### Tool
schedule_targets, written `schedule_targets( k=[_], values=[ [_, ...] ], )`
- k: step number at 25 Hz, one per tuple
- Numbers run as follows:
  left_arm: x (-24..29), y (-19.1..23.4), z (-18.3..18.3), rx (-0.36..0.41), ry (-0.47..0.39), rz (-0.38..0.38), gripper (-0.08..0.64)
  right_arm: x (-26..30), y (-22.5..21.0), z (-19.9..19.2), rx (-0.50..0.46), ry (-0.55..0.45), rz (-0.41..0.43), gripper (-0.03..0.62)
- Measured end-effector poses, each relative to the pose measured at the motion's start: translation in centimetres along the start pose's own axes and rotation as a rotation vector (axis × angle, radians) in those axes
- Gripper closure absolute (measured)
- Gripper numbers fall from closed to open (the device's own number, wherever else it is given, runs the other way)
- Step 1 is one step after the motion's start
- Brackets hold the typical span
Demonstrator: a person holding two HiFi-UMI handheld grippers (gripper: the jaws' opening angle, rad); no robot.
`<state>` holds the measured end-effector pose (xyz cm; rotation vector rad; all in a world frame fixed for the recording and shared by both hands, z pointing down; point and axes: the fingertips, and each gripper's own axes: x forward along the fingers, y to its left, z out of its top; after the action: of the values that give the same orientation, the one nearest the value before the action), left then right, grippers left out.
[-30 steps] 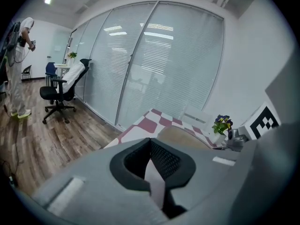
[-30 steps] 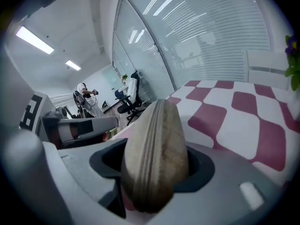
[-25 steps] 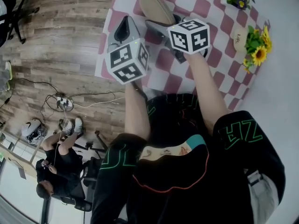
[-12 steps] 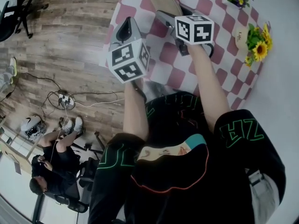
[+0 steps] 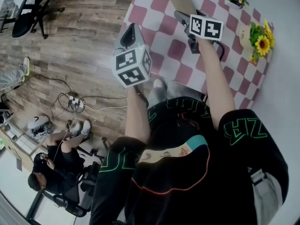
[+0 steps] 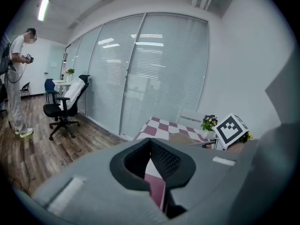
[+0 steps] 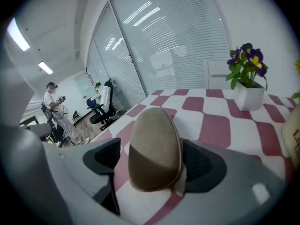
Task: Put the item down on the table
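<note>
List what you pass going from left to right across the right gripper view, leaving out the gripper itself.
standing person → office chair → tan oval item on the checkered cloth → potted purple flowers → cream object cut off by the right edge

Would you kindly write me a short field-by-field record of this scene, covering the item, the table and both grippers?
item: tan oval case, lying on the table
table: pink-and-white checked top
right gripper: jaws have just been opening; they stand apart either side of the case, not pressing it
left gripper: jaws together, nothing between them
also on table: potted purple flowers
</note>
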<state>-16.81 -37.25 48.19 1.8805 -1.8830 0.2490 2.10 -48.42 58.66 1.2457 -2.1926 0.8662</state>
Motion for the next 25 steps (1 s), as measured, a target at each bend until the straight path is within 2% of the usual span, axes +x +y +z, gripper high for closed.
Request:
schedule_targets(
  k=[5,11,14,18,20,23,25],
  values=[
    [-2.5,-0.8,1.4,0.049,-0.063,-0.029,0.551,-3.4,-1.0,0.9,0.034,-0.104,-0.039,0.181],
    [-5.4,-1.5,2.3,0.079,-0.141,-0.046,0.551,-9.9,1.7,1.6,0.017,-0.302,0.029,0.193],
    [-7.2,-3.6,5.0,0.100,-0.220,-0.073,0.551,-15.3,1.9,4.9,0.008,-0.451,0.023,0.270],
    [-11.0,-4.7,9.7,0.078,-0.347,-0.132,0.551,-21.2,5.4,9.0,-0.053,-0.646,0.041,0.445],
    [-12.3,-5.0,11.6,0.094,-0.394,-0.139,0.551,-23.7,6.9,10.2,-0.069,-0.705,0.044,0.449],
    [-13.1,-5.2,12.5,0.086,-0.425,-0.146,0.551,-26.2,8.5,10.9,-0.111,-0.757,0.025,0.453],
    [-13.7,-4.9,12.8,0.080,-0.448,-0.128,0.551,-27.4,9.5,11.0,-0.154,-0.776,0.008,0.543]
  ],
)
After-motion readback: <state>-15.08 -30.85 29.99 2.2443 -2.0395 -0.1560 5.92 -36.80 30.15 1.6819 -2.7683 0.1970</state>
